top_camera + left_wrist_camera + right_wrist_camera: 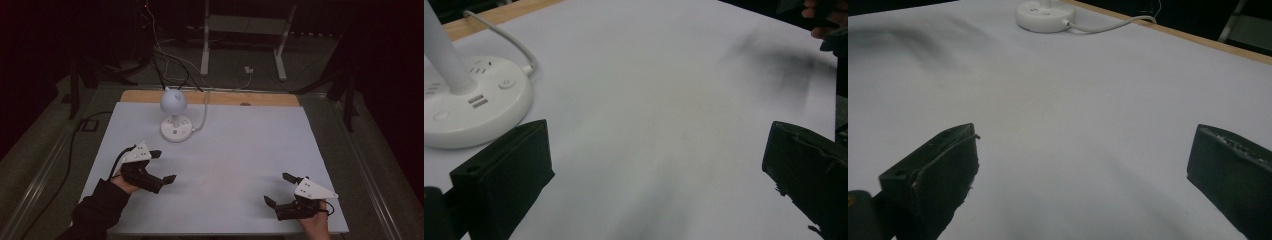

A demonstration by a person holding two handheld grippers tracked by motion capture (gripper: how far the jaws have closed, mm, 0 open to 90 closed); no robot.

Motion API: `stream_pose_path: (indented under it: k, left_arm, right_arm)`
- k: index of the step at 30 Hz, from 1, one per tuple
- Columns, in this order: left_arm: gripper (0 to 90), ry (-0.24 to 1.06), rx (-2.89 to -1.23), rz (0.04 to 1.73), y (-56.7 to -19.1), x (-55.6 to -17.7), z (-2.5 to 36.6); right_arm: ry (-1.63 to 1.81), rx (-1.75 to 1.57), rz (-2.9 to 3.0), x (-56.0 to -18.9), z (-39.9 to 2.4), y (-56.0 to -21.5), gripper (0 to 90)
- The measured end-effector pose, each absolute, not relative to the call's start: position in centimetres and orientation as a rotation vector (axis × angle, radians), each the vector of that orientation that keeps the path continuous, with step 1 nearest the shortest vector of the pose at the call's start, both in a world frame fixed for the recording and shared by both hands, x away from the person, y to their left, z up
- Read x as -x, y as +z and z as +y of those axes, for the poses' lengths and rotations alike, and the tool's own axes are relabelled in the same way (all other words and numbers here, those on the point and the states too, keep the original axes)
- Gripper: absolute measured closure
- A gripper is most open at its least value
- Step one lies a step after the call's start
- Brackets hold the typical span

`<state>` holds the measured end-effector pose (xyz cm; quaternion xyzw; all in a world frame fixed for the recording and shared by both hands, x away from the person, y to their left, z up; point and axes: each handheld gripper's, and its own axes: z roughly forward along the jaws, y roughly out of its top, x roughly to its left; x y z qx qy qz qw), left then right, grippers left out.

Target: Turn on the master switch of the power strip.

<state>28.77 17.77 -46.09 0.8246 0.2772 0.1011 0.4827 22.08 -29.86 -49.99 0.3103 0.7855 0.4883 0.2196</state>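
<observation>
A: Where are things?

B: My left gripper (162, 166) and right gripper (279, 188) hover low over the white-covered counter (240, 150), jaws spread wide, grasping nothing. The small white desk lamp with a round base and globe head (175, 117) stands at the far left, nearest my left gripper.

A: Risks?

B: I judge a hasty reach could topple it or snag its white cable (204, 112). The room is dark, with floor cables behind.
</observation>
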Motion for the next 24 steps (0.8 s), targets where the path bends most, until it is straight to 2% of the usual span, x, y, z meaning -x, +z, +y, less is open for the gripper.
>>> stream_pose_path:
  k: [24]
  left_arm:
    - [0.2,0.324,-2.0,0.81,-46.5,-33.2,15.3]
  right_arm:
    - [1.373,-0.864,2.186,-22.1,-29.9,-49.9,0.1]
